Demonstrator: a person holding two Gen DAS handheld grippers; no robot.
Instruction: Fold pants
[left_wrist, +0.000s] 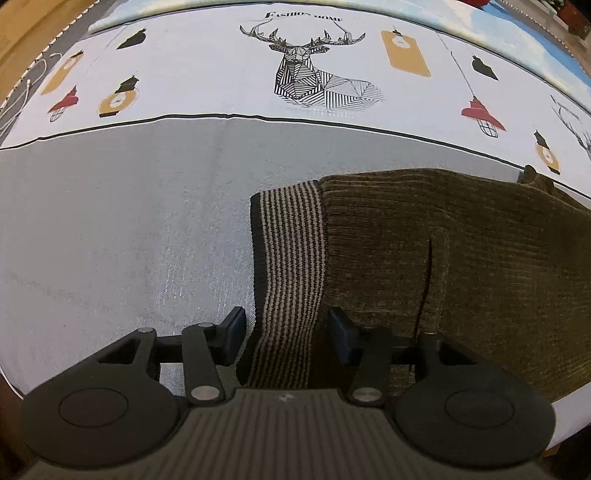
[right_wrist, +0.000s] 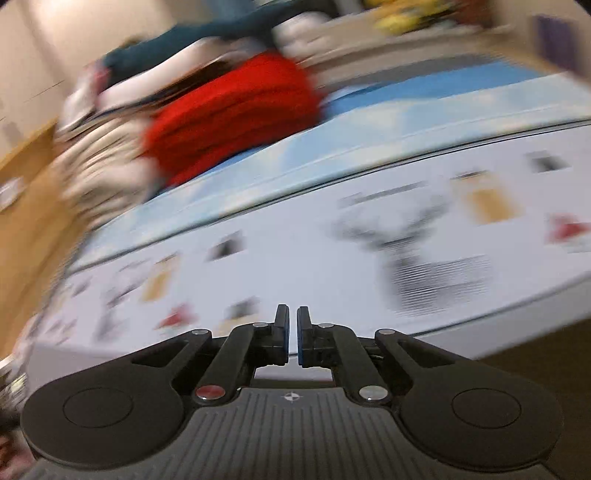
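Note:
The olive-brown ribbed pants (left_wrist: 461, 266) lie flat on the grey cloth (left_wrist: 110, 240), filling the right half of the left wrist view. Their black-and-tan striped waistband (left_wrist: 291, 251) forms the left end. My left gripper (left_wrist: 286, 328) points steeply down and is open. The waistband runs between its two fingers, with a gap on each side of it. My right gripper (right_wrist: 293, 332) is shut with nothing between its pads. It hangs over the printed cloth (right_wrist: 295, 251), and its view is heavily blurred. The pants do not show clearly in the right wrist view.
A white cloth printed with a deer (left_wrist: 306, 74) and lanterns lies beyond the grey area. A white cable (left_wrist: 22, 96) sits at the far left edge. A red garment (right_wrist: 236, 110) and other piled clothes lie at the back in the right wrist view.

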